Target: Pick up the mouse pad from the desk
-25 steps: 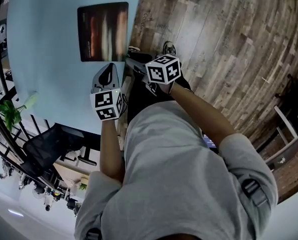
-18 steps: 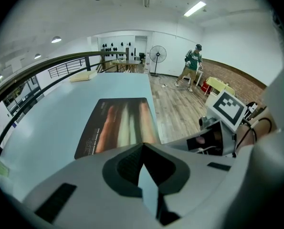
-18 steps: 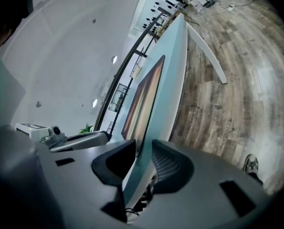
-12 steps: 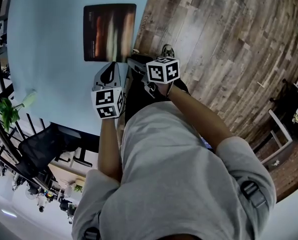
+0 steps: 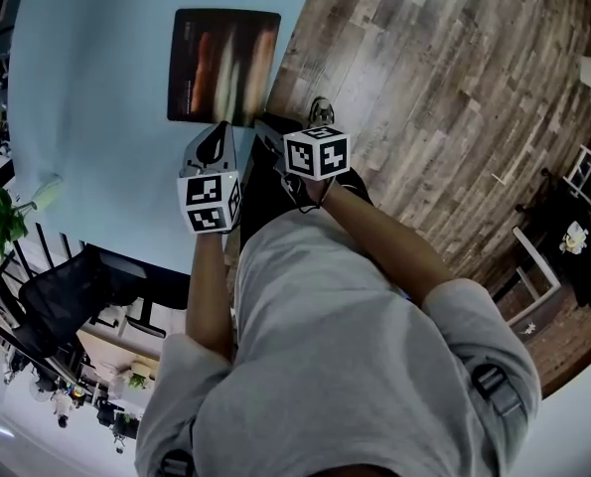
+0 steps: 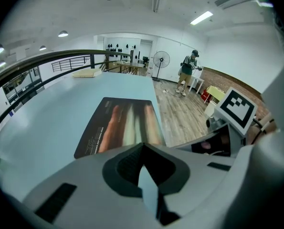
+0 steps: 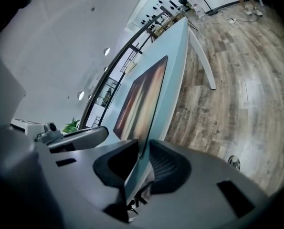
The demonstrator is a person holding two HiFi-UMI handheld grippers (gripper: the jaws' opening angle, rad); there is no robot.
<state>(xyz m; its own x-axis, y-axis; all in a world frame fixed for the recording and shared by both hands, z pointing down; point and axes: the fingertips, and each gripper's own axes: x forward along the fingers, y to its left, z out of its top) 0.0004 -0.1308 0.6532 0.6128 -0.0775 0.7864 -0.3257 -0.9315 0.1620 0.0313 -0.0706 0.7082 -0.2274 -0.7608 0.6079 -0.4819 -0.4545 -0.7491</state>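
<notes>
The mouse pad (image 5: 223, 66) lay just ahead of you, your left tool (image 6: 142, 145) closed, your right tool (image 7: 143, 146) slightly parted, empty.

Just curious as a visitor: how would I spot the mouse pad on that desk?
Find the big pale blue desk beside the wooden floor. Near its floor-side edge lies the mouse pad: a flat dark rectangle with orange and pale streaks, the only dark thing lying on it.

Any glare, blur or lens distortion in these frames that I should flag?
Head view: strong fisheye bending; bright streaks on the mouse pad may be print or glare. Left gripper view: dark corners, left gripper body soft up close. Right gripper view: tilted, desk edge curved, heavy vignette.
</notes>
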